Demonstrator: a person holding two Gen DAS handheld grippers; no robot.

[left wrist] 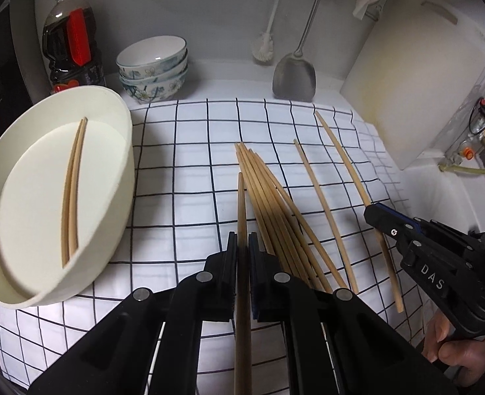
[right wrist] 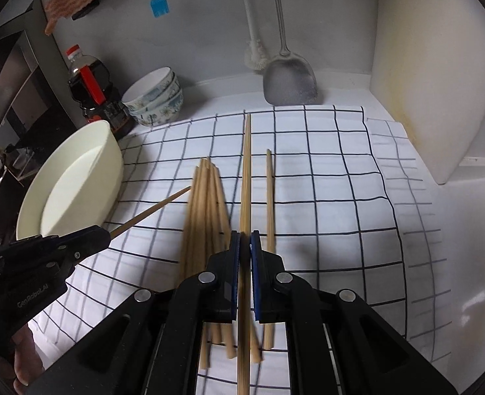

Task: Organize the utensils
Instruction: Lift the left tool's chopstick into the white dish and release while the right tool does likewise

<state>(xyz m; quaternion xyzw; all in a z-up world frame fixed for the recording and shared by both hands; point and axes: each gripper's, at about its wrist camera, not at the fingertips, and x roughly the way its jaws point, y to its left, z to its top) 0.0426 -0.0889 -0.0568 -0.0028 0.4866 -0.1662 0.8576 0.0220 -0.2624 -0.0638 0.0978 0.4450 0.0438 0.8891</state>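
I am clamping my left claw (left wrist: 242, 247) tight on one chopstick (left wrist: 241, 204) at lower centre, and my right claw (right wrist: 245, 247) on another chopstick (right wrist: 246, 171). The loose chopsticks (left wrist: 275, 204) are lying mid-frame on the checked cloth (left wrist: 190, 171); two chopsticks (left wrist: 73, 191) are sitting in the cream tub (left wrist: 124, 151) at left.

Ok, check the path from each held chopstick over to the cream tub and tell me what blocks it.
Nothing visible blocks it. The left hand-held gripper and right hand-held gripper each clamp one chopstick. Between them and the cream tub lies only checked cloth. The loose bundle stays on the far side from it.
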